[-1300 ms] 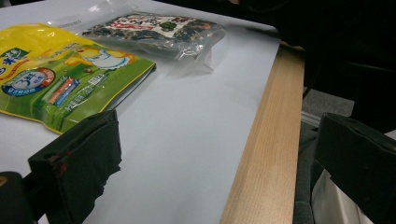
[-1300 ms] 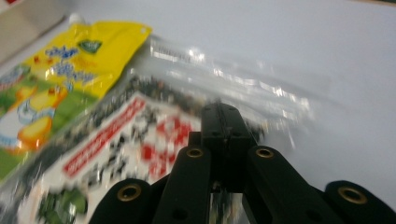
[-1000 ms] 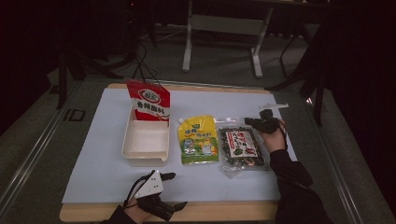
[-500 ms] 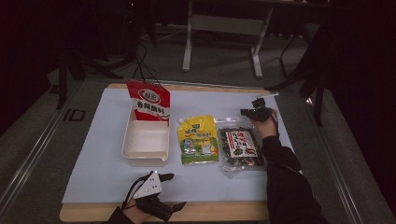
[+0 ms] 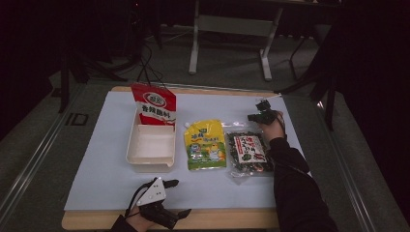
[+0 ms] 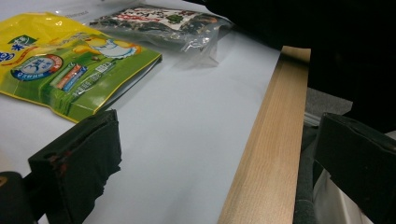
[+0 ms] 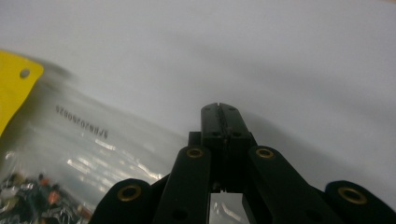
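Observation:
On the white mat lie a yellow-green pouch and, to its right, a clear bag of dark snacks. My right gripper hovers just past the clear bag's far edge. In the right gripper view its jaws are shut, low over the mat beside the bag's clear top seal; I see nothing between them. My left gripper rests at the table's front edge with its jaws wide open and empty. The pouch and the clear bag lie ahead of it.
A white tray sits left of the pouch, with a red snack bag standing upright at its far end. The wooden table edge runs between the left jaws. A metal stand's legs rise on the floor beyond the table.
My right hand has carried its gripper away from me and to the left, along the clear bag's far edge. The left gripper has stayed put.

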The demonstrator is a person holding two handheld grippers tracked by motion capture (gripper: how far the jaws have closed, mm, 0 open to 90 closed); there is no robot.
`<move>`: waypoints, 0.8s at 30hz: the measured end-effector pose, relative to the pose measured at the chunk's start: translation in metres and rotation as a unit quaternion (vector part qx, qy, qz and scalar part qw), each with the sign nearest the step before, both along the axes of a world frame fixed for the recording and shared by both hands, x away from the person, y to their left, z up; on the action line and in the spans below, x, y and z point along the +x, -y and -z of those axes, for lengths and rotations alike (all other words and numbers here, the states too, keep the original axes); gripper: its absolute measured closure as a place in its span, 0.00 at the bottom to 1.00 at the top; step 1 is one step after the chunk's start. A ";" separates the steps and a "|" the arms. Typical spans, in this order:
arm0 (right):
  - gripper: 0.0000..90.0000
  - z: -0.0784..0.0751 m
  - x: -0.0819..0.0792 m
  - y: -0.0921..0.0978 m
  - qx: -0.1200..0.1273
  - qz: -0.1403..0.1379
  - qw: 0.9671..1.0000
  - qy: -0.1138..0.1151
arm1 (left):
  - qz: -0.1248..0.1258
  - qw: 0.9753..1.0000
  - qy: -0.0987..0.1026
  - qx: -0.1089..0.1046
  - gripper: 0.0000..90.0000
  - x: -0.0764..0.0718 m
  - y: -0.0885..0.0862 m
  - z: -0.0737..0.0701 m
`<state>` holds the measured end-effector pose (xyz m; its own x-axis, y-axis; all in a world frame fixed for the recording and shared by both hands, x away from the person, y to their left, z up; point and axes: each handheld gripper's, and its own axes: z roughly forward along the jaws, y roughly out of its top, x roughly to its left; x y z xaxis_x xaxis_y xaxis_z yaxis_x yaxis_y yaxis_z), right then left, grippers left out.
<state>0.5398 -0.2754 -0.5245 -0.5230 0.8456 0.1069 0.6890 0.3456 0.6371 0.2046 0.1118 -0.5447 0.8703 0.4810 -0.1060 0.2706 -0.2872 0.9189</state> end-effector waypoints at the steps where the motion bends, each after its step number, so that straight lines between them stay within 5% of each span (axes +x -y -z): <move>1: 1.00 0.000 -0.001 0.001 0.005 -0.001 1.000 -0.004 | 0.000 1.000 0.000 0.001 0.02 0.000 0.000 0.000; 13: 1.00 0.010 -0.025 0.005 0.014 -0.024 0.999 -0.016 | 0.003 1.000 0.003 0.000 0.02 0.000 0.001 -0.002; 24: 1.00 0.010 -0.067 0.017 0.021 -0.041 0.999 -0.010 | 0.009 1.000 0.008 0.003 0.02 0.000 0.004 -0.003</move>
